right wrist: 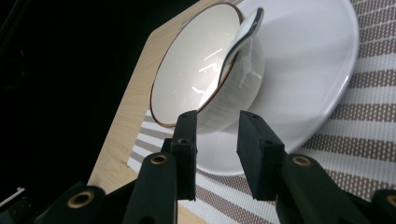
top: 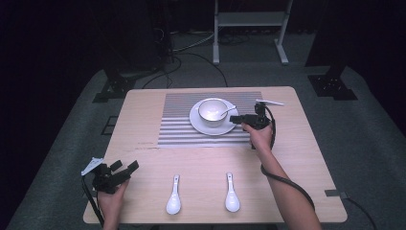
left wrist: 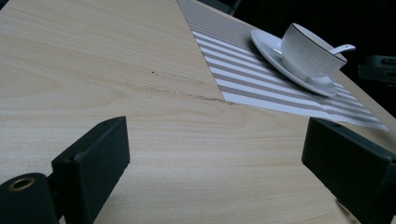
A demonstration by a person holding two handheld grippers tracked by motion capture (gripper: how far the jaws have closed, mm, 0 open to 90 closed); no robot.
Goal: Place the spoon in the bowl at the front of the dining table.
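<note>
High view: right tongs (top: pixel 233 119) level beside bowl (top: pixel 212 112), forearm outstretched.

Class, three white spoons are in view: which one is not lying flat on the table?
The spoon in the bowl, handle leaning on the bowl's rim. The other two spoons lie flat on the table's near edge.

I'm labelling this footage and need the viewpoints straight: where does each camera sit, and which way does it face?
High view: above the table's near edge, looking forward and down; both forearms, left gripper and right gripper show.
Left gripper view: low over the table, facing the bowl; its open jaws show.
Right gripper view: close beside the plate, facing the bowl's rim; its parted jaws show.
All three share bowl, plate, spoon and striped mat.
</note>
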